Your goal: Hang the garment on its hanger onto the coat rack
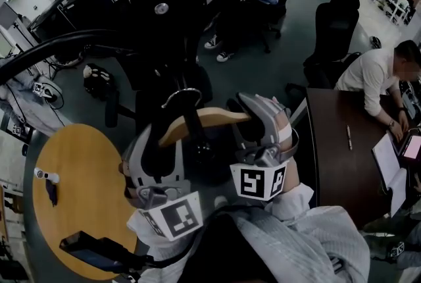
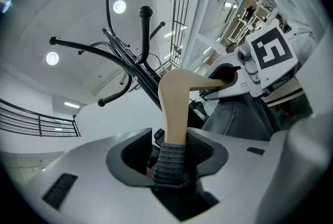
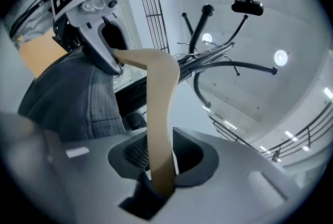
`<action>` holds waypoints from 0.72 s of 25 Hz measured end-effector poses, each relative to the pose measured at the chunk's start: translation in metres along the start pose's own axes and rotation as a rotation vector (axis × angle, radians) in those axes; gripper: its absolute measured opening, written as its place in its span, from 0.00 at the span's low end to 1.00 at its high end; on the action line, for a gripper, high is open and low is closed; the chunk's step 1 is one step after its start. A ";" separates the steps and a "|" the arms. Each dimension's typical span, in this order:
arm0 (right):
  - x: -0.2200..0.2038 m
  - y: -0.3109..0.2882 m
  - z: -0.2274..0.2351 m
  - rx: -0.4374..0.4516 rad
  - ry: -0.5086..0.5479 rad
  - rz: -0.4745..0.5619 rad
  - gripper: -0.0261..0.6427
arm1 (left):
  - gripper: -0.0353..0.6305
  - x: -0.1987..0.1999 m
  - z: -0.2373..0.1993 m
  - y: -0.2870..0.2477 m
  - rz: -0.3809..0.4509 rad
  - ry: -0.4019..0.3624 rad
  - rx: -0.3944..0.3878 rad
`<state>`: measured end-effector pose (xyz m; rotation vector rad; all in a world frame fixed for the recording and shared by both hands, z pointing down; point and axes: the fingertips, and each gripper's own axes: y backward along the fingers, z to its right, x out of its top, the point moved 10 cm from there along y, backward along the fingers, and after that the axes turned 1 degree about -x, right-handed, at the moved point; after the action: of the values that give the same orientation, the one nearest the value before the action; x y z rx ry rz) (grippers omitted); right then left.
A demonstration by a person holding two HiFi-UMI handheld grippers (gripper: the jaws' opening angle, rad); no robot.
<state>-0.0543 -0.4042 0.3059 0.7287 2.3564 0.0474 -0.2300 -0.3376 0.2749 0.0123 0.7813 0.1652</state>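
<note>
A wooden hanger [image 1: 204, 120] with a metal hook [image 1: 181, 96] is held up close under the black coat rack [image 1: 161, 8], whose curved arms spread over it. A dark grey garment [image 2: 169, 165] hangs on the hanger. My left gripper [image 1: 158, 150] is shut on the hanger's left arm, over the knit cloth. My right gripper [image 1: 253, 120] is shut on the hanger's right arm. In the left gripper view the wood [image 2: 174, 108] rises from between the jaws of the left gripper [image 2: 169, 152] toward the rack [image 2: 140, 61]. The right gripper view shows the right gripper [image 3: 158, 158] clamping the wood [image 3: 158, 113], with the rack [image 3: 208, 56] behind.
A round wooden table [image 1: 79, 196] stands at the lower left with a dark device [image 1: 92, 249] and a small white item [image 1: 46, 175]. A dark desk [image 1: 335, 150] with a seated person [image 1: 371, 77] is at the right. Office chairs [image 1: 335, 18] stand behind the rack.
</note>
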 end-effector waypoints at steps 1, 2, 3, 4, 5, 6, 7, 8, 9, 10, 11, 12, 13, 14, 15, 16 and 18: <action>-0.001 0.005 0.001 0.016 -0.017 0.010 0.16 | 0.32 0.001 0.002 0.002 0.002 0.005 -0.007; 0.000 0.009 0.001 0.032 -0.033 0.019 0.18 | 0.32 0.002 0.003 0.005 0.004 0.009 -0.012; 0.003 0.012 0.002 0.048 -0.045 0.028 0.19 | 0.32 0.002 0.002 0.008 0.007 0.009 -0.013; 0.007 0.014 0.002 0.063 -0.052 0.037 0.20 | 0.32 0.002 -0.001 0.011 0.009 0.007 -0.010; 0.010 0.017 0.002 0.077 -0.055 0.046 0.22 | 0.32 0.003 -0.003 0.014 0.011 0.002 -0.004; 0.013 0.019 0.003 0.091 -0.057 0.053 0.24 | 0.32 0.004 -0.004 0.017 0.014 -0.005 0.002; 0.015 0.023 0.004 0.104 -0.059 0.057 0.27 | 0.32 0.006 -0.004 0.020 0.020 -0.011 0.008; 0.016 0.028 0.006 0.112 -0.060 0.057 0.28 | 0.32 0.008 -0.002 0.023 0.026 -0.013 0.010; 0.015 0.033 0.007 0.112 -0.060 0.054 0.29 | 0.32 0.011 0.000 0.026 0.028 -0.008 0.009; 0.014 0.039 0.009 0.107 -0.059 0.050 0.29 | 0.32 0.015 0.002 0.029 0.029 -0.001 0.009; 0.013 0.046 0.011 0.101 -0.061 0.047 0.29 | 0.32 0.019 0.005 0.034 0.033 0.007 0.012; 0.012 0.053 0.012 0.096 -0.071 0.046 0.29 | 0.32 0.022 0.007 0.038 0.039 0.013 0.018; 0.010 0.060 0.014 0.093 -0.088 0.048 0.29 | 0.32 0.025 0.010 0.042 0.041 0.015 0.025; 0.008 0.067 0.015 0.091 -0.110 0.051 0.29 | 0.32 0.027 0.014 0.046 0.039 0.011 0.033; 0.006 0.075 0.017 0.086 -0.136 0.054 0.29 | 0.32 0.029 0.017 0.049 0.036 0.003 0.042; 0.004 0.083 0.020 0.078 -0.167 0.059 0.29 | 0.32 0.032 0.021 0.052 0.036 -0.005 0.055; -0.001 0.101 0.026 0.055 -0.251 0.072 0.29 | 0.32 0.041 0.028 0.058 0.058 0.009 0.070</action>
<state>0.0117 -0.3236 0.3076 0.7972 2.0994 -0.0738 -0.1899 -0.2728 0.2708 0.1010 0.7963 0.1931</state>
